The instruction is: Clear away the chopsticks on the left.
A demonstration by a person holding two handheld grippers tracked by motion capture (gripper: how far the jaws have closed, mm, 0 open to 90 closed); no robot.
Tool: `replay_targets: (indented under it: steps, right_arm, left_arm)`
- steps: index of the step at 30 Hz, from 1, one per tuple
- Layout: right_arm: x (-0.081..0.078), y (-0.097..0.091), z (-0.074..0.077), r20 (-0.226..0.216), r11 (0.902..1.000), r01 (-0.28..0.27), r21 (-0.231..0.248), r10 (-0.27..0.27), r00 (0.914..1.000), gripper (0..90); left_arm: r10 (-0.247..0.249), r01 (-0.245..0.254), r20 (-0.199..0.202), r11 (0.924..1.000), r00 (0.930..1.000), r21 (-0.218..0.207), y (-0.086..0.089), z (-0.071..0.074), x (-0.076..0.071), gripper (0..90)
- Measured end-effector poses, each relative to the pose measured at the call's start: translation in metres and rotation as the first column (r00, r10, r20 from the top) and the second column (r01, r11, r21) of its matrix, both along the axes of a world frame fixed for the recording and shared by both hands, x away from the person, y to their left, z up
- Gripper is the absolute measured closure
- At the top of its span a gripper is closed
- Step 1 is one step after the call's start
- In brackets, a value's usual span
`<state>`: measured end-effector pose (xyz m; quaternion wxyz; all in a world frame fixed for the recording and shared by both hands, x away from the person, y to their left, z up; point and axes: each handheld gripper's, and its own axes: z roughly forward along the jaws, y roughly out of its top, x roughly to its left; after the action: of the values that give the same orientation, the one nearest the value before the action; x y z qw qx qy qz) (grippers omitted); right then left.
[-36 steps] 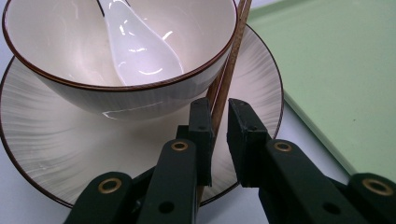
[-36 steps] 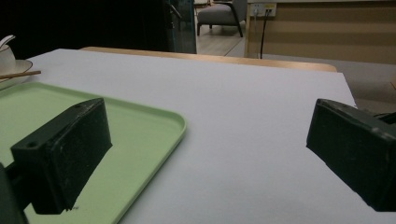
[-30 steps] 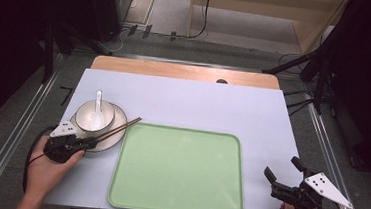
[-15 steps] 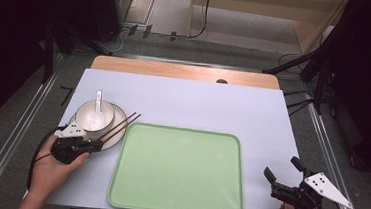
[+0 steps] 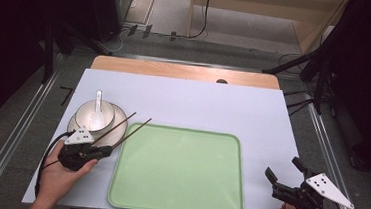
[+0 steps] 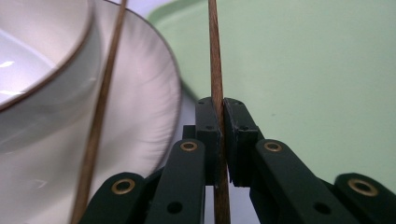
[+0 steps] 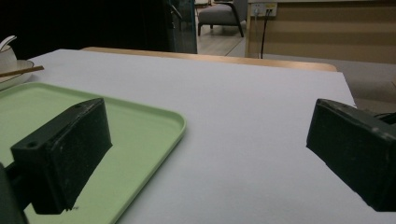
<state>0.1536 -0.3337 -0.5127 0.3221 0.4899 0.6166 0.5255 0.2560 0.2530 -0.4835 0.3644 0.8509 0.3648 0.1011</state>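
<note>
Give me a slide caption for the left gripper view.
Left gripper jaws shut on one chopstick; second chopstick lies loose across the plate beside the green tray.

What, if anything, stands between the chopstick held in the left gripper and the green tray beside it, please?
Nothing visible does. The left gripper is shut on one chopstick, whose tip already reaches over the bare green tray.
</note>
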Motion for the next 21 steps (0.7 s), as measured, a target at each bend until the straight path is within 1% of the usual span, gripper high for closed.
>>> replay_targets:
  steps: [1, 2, 3, 4, 5, 7, 10, 14, 16, 17, 18, 21]
  right_arm:
    - [0.000, 0.000, 0.000, -0.002, 1.0000, 0.000, 0.000, 0.000, 1.0000, 0.0]
    - [0.000, 0.000, 0.000, -0.002, 1.0000, 0.000, 0.000, 0.000, 1.0000, 0.0]
    - [0.000, -0.001, 0.000, 0.000, 1.0000, -0.001, 0.000, 0.001, 1.0000, 0.0]
    - [0.000, 0.000, 0.000, -0.002, 1.0000, -0.001, 0.002, 0.001, 1.0000, 0.0]
    - [0.000, 0.000, 0.000, 0.000, 1.0000, -0.001, 0.001, 0.001, 1.0000, 0.0]
    - [0.000, 0.000, 0.000, 0.000, 1.0000, -0.001, 0.001, 0.001, 1.0000, 0.0]
    - [0.000, 0.000, 0.000, 0.001, 1.0000, -0.001, 0.000, 0.001, 1.0000, 0.0]
    - [0.001, 0.001, 0.000, 0.001, 1.0000, -0.002, 0.000, 0.002, 1.0000, 0.0]
    - [0.001, 0.001, 0.000, 0.000, 1.0000, -0.002, -0.001, 0.002, 1.0000, 0.0]
    - [0.001, 0.002, 0.000, -0.001, 1.0000, -0.003, -0.002, 0.003, 1.0000, 0.0]
    - [0.001, 0.002, 0.000, -0.001, 1.0000, -0.003, -0.002, 0.003, 1.0000, 0.0]
    - [0.001, 0.002, 0.000, -0.002, 1.0000, -0.004, -0.002, 0.004, 1.0000, 0.0]
  left_arm:
    - [-0.005, 0.005, 0.000, 1.0000, 1.0000, 0.008, -0.004, -0.001, -0.002, 85.8]
    - [-0.005, 0.005, 0.000, 1.0000, 1.0000, 0.008, -0.004, -0.001, -0.002, 85.7]
    - [-0.012, 0.012, -0.008, 0.9999, 0.9999, 0.001, -0.011, -0.003, -0.006, 85.7]
    - [-0.012, 0.012, -0.008, 0.9999, 0.9999, 0.001, -0.011, -0.003, -0.006, 85.7]
    - [-0.017, 0.016, -0.018, 0.9998, 0.9997, -0.008, -0.017, -0.005, -0.008, 85.7]
    - [-0.017, 0.017, -0.024, 0.9997, 0.9996, -0.015, -0.019, -0.006, -0.009, 85.7]
    - [-0.017, 0.015, -0.047, 0.9984, 0.9988, -0.055, -0.026, -0.008, -0.011, 85.7]
    - [-0.006, -0.002, -0.082, 0.9957, 0.9966, -0.093, -0.036, -0.014, -0.014, 85.7]
    - [-0.004, -0.005, -0.096, 0.9953, 0.9954, -0.096, -0.043, -0.017, -0.015, 85.7]
    - [-0.006, -0.004, -0.106, 0.9956, 0.9944, -0.094, -0.050, -0.021, -0.017, 85.7]
    - [-0.006, -0.004, -0.106, 0.9956, 0.9944, -0.094, -0.050, -0.021, -0.017, 85.7]
    - [-0.005, -0.005, -0.121, 0.9968, 0.9927, -0.080, -0.059, -0.026, -0.018, 85.7]
